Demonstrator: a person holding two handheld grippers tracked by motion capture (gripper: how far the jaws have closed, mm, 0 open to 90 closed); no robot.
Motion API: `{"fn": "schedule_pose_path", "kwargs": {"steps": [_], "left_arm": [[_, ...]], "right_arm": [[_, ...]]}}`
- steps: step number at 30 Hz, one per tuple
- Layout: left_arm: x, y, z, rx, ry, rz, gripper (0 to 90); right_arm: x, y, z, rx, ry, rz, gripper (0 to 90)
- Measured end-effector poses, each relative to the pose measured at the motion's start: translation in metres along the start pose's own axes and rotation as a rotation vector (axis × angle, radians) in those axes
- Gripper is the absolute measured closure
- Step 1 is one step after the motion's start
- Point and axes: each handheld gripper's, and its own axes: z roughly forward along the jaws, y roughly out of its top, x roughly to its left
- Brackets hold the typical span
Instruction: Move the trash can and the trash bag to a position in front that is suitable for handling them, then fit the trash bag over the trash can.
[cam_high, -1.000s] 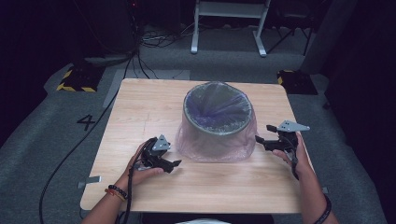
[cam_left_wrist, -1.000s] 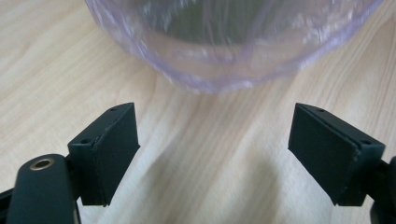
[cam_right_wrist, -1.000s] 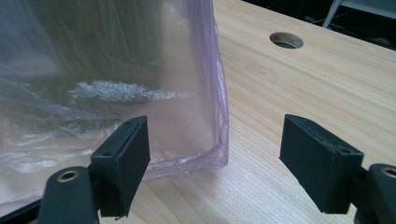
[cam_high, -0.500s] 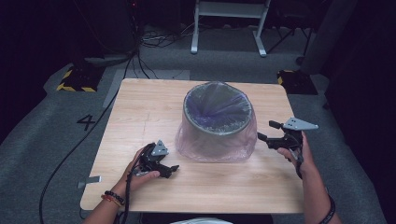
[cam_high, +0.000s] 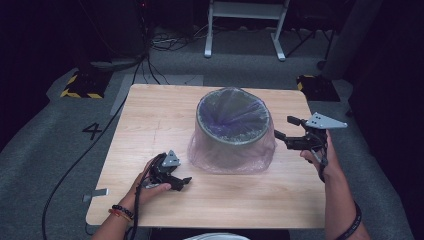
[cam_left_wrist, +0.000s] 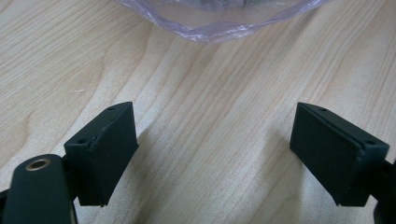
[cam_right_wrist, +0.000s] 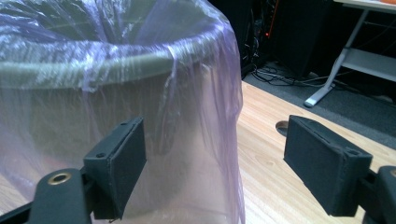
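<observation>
Bin (cam_high: 233, 129) upright at mid tabletop (cam_high: 150, 115), lined with a thin purple bag (cam_high: 227, 161) folded over the rim and draped down to the wood. Right hand-held gripper (cam_high: 283, 129) raised beside the bin's right wall, jaws spread wide and empty, aimed leftward at the bag; in the right gripper view, bag skirt (cam_right_wrist: 205, 140) just ahead, between the jaws' line. Left hand-held gripper (cam_high: 181, 181) low on the tabletop, near the bag's front-left hem (cam_left_wrist: 210, 28), jaws likewise wide apart, holding nothing. Right one nearer, probably first to pinch the plastic. Bin's axis vertical.
</observation>
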Motion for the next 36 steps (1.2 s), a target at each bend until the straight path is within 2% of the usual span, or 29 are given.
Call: {"fn": "schedule_pose_path", "kwargs": {"steps": [10, 21, 26, 36], "left_arm": [[0.000, 0.000, 0.000, 0.000, -0.004, 0.004, 14.6], [0.001, 0.000, 0.000, 0.000, -0.005, 0.005, 14.5], [0.001, 0.000, 0.000, 0.000, -0.006, 0.005, 14.4], [0.001, 0.000, 0.000, 0.001, -0.008, 0.007, 14.3]], "right_arm": [[0.002, 0.016, 0.003, -0.029, 0.015, -0.003, 21.2], [0.009, 0.048, 0.007, -0.049, 0.036, -0.048, 21.2], [0.009, 0.061, 0.016, -0.040, 0.038, -0.057, 21.2], [0.011, 0.073, 0.032, -0.012, 0.039, -0.074, 21.2]]}}
